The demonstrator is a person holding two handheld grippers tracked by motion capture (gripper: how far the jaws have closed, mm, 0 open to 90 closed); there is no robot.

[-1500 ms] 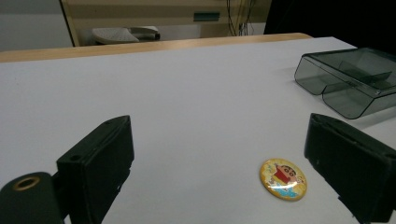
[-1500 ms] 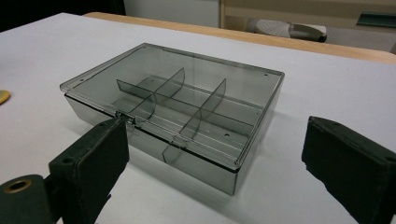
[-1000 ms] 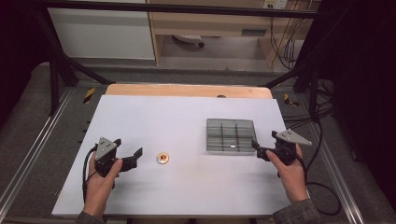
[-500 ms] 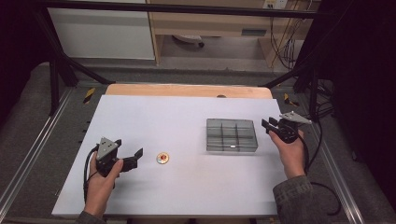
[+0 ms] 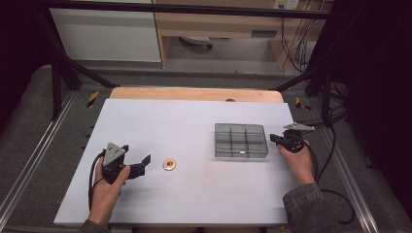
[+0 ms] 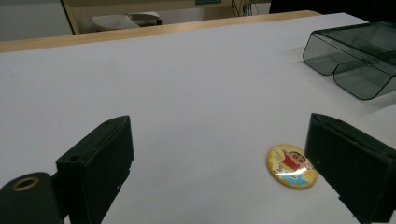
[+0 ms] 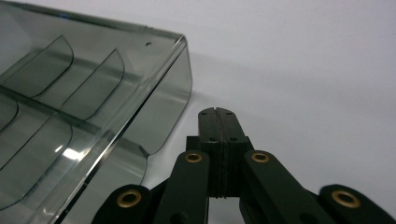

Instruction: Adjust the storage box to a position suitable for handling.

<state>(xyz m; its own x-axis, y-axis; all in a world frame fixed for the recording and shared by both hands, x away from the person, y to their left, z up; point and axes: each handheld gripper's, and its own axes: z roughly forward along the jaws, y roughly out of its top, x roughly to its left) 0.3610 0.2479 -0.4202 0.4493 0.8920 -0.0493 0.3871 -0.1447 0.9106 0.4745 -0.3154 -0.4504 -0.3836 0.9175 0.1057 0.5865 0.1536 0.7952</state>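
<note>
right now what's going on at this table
A person holds a claw in each hand over a white table. The left claw is open and empty, its jaws spread wide, pointing at a small round badge lying flat just ahead of it. The right claw is shut on nothing and sits right beside the near right corner of a smoky clear divided box; whether it touches the box is hard to tell. Nothing is being gripped yet.

Right gripper (image 5: 275, 139) moved forward, now beside organizer box (image 5: 241, 141); jaws apparently closed.
</note>
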